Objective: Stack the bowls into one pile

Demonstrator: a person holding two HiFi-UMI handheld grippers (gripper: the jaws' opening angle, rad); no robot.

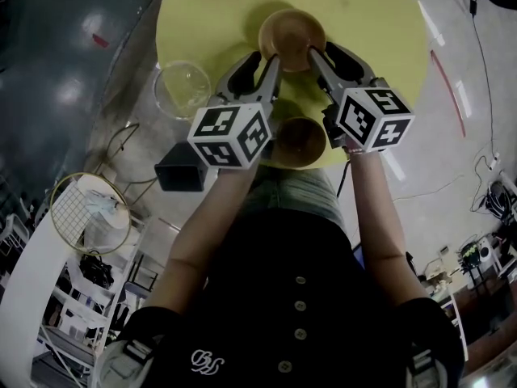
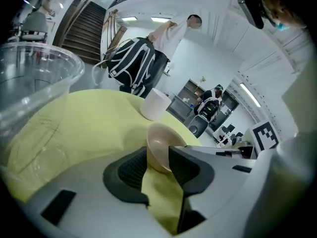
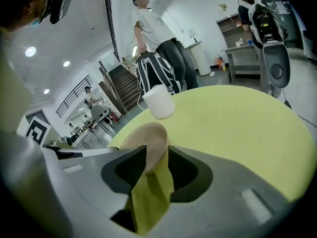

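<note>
A tan bowl [image 1: 292, 32] stands upright in the middle of the round yellow table [image 1: 371, 31]. My left gripper [image 1: 266, 56] is at its left rim and my right gripper [image 1: 321, 49] at its right rim. Both are open. In the left gripper view the bowl [image 2: 159, 144] shows in the gap of the left gripper [image 2: 157, 152], with tabletop visible between the pads. The right gripper view shows the bowl's [image 3: 148, 138] rim in the right gripper's [image 3: 157, 150] gap the same way. A second brown bowl [image 1: 300, 140] sits at the table's near edge, and a clear bowl [image 1: 182, 87] at the left edge.
A white cup [image 2: 154, 104] stands beyond the tan bowl, at the table's far side [image 3: 158, 102]. The clear bowl [image 2: 34, 83] looms close on the left. A person [image 3: 158, 38] with a striped backpack stands behind the table. A black box [image 1: 179, 168] sits on the floor.
</note>
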